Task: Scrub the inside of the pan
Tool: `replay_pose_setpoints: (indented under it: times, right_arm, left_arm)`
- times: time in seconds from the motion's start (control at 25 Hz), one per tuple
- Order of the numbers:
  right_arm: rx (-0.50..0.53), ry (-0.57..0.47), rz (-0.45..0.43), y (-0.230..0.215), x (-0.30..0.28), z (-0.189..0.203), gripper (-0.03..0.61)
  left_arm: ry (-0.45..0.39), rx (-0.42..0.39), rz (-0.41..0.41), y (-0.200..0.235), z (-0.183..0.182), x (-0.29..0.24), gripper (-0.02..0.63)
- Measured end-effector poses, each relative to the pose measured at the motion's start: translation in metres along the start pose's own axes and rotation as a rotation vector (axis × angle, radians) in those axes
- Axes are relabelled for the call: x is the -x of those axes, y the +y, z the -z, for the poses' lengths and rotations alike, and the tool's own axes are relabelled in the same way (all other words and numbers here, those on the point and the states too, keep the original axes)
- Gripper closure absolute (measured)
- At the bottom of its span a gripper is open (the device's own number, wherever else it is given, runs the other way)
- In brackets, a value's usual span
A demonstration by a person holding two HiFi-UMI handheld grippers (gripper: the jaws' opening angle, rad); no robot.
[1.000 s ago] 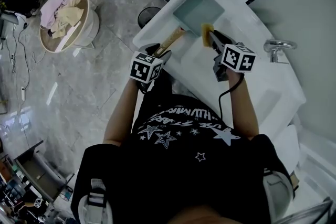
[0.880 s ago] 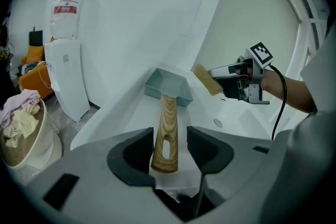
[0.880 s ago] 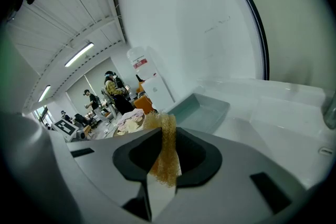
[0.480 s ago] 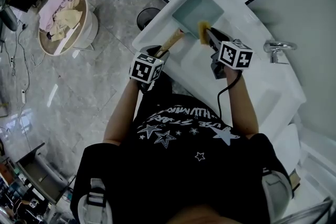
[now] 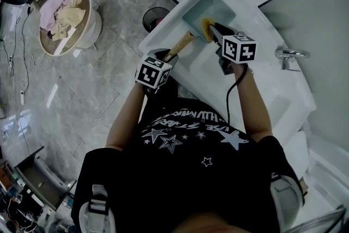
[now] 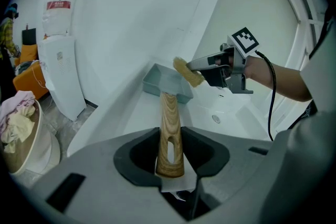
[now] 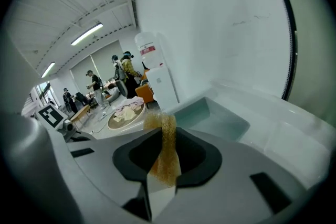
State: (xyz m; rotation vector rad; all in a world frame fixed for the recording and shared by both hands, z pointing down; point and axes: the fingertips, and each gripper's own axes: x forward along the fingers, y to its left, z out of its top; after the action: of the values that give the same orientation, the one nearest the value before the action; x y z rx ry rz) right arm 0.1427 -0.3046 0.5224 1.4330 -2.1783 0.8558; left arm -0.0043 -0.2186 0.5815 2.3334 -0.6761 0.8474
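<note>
A square teal pan [image 5: 210, 8] with a wooden handle [image 5: 180, 43] rests on the far end of the white sink counter [image 5: 163, 30]. My left gripper [image 5: 164, 57] has just been closing, and its jaws now press on the end of the handle [image 6: 170, 128] from both sides. A yellow sponge [image 5: 206, 27] is pinched upright in my right gripper [image 5: 216, 36], which is shut on it. The sponge [image 6: 188, 72] hangs at the pan's [image 6: 165, 85] near right rim, by the handle's root. In the right gripper view the sponge [image 7: 165, 147] stands before the pan's hollow [image 7: 212, 115].
The sink basin [image 5: 210, 76] lies between my arms, with a chrome tap [image 5: 292, 54] to its right. On the floor to the left are a round basket of cloths [image 5: 62, 19] and a black bin [image 5: 155, 18]. A water dispenser [image 6: 60, 60] stands beyond the counter.
My right gripper has carried the sponge up and to the left, from beside the pan to its rim. The left gripper has stayed at the handle.
</note>
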Motion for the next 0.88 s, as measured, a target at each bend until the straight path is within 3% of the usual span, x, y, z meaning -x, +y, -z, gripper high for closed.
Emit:
replay_pose_setpoints:
  times: [0.4, 0.88]
  right_arm:
    - [0.222, 0.173, 0.007, 0.003, -0.064, 0.004, 0.495]
    - [0.404, 0.315, -0.017, 0.011, -0.103, 0.026, 0.497]
  left_arm:
    - [0.007, 0.004, 0.024, 0.000, 0.000, -0.001, 0.480]
    - [0.003, 0.006, 0.054, 0.000, 0.000, 0.002, 0.480]
